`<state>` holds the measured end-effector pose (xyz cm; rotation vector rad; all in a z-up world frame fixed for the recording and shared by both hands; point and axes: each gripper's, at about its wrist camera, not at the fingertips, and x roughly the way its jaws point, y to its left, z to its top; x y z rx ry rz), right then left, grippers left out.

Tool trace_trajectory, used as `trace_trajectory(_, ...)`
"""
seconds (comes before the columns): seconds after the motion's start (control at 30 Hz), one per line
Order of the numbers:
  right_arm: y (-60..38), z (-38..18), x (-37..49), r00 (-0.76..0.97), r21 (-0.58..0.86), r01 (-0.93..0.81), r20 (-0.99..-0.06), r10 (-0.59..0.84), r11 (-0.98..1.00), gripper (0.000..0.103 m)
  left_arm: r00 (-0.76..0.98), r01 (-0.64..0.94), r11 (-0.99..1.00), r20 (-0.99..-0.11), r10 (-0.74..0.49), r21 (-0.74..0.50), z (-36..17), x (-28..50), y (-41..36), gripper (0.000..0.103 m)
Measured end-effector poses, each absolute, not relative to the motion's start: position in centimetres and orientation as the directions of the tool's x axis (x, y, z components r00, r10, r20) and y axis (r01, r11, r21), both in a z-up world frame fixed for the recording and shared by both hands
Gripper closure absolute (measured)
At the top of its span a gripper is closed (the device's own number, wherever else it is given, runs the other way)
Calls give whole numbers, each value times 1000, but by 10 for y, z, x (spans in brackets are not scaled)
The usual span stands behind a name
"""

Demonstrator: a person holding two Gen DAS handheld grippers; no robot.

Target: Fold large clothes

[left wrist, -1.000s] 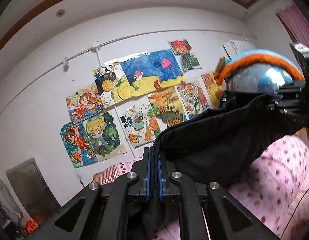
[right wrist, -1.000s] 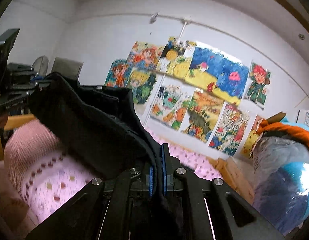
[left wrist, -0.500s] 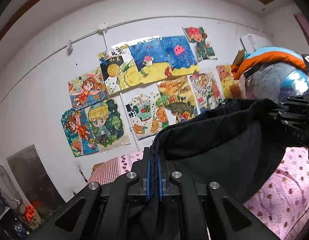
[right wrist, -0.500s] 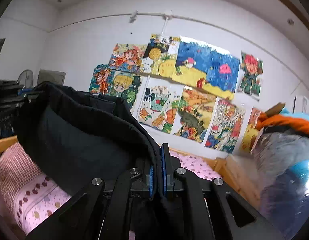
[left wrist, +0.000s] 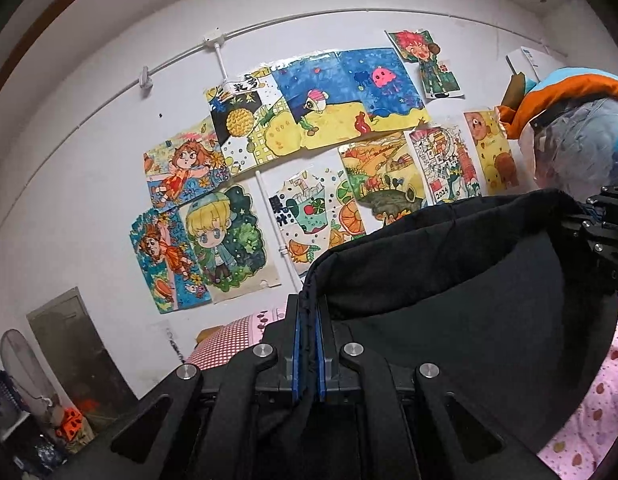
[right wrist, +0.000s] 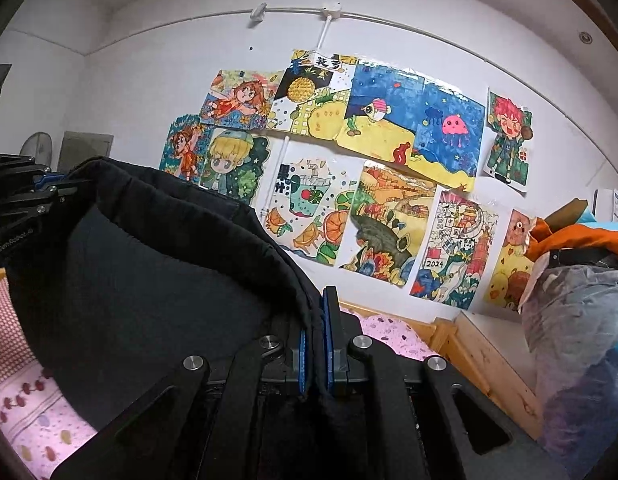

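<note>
Left wrist view: left gripper (left wrist: 307,344) has its jaws clamped on the edge of a black garment (left wrist: 469,300); the cloth runs right to the right gripper (left wrist: 601,236), seen at the frame's right side. Right wrist view: right gripper (right wrist: 313,344) is likewise pinched on the garment (right wrist: 149,260), with the left gripper (right wrist: 25,200) at far left. The garment hangs between the two, its held edge stretched left-right and sagging a little in the middle, body drooping over the pink bed (right wrist: 33,412). Both grippers point at the far wall with drawings (left wrist: 309,152). Long axis lies across the grippers, so neither hand is nearer; the fold likely goes forward or down onto the bed, ends kept level
</note>
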<state>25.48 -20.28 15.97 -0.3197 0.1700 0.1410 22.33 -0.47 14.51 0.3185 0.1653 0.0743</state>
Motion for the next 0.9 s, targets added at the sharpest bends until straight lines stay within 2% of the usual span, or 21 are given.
trace_trajectory(0.63, -191, 108, 337, 970, -290, -154, -227, 89, 944, 96, 964, -69, 959, -229, 135, 275, 105, 307, 3, 96)
trace_trajectory(0.9, -183, 85, 366, 961, -300, -153, -268, 70, 942, 96, 952, -81, 949, -258, 164, 305, 82, 332, 5, 94)
